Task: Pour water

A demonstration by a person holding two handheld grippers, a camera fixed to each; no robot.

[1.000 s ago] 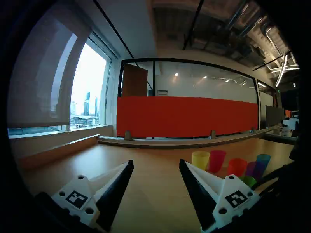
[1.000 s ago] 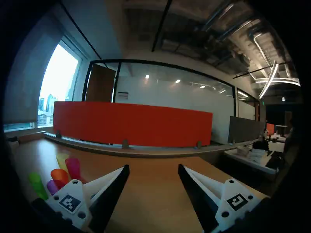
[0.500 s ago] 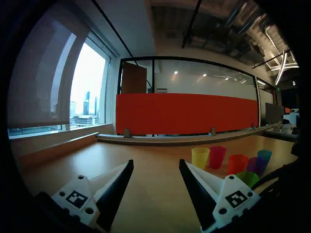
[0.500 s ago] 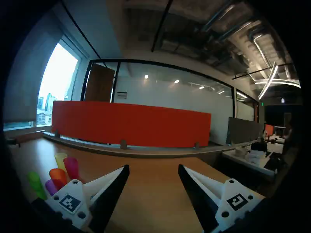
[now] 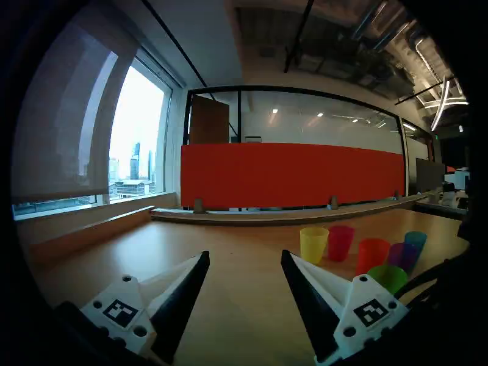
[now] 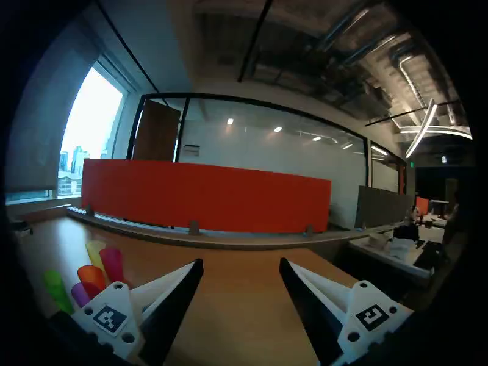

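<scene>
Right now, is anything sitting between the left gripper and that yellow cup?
Nothing. In the left gripper view, the stretch of wooden table between the open left gripper and the yellow cup is bare; the cup stands ahead, to its right.

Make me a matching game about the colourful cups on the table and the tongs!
All places are as seen in the left gripper view.

Things:
1. yellow cup
2. green cup
3. blue cup
4. left tongs

Places or states:
A. the cup closest to the camera
B. open, holding nothing
C. at the left end of the cup group
D. at the right end of the cup group

Right pairs: 1-C, 2-A, 3-D, 4-B.
</scene>
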